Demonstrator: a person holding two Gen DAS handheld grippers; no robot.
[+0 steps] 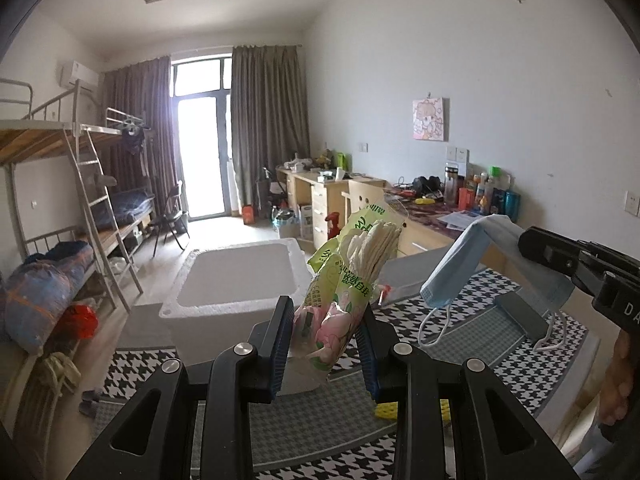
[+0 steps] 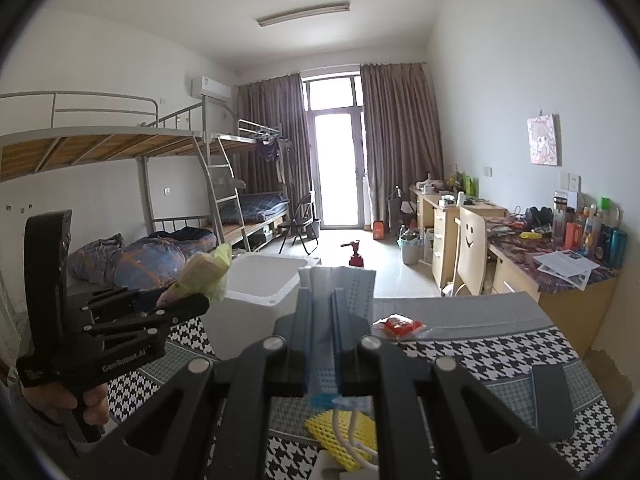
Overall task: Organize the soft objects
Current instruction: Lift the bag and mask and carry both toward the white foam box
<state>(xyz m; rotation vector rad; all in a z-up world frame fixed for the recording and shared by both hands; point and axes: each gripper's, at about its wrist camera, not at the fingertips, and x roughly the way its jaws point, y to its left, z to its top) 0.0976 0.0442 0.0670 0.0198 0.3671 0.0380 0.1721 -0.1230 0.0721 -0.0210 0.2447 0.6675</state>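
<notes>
Both wrist views low, facing the window [image 1: 202,136], sharing the foam box [image 2: 264,280]

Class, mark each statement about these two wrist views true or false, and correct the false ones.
1. The right claw is shut on a blue face mask. True.
2. The left claw grips a packet of gloves. True.
3. The white foam box is full of clothes. False: it looks empty.
4. The yellow mesh hangs from the left claw. False: it lies on the houndstooth cloth.
</notes>
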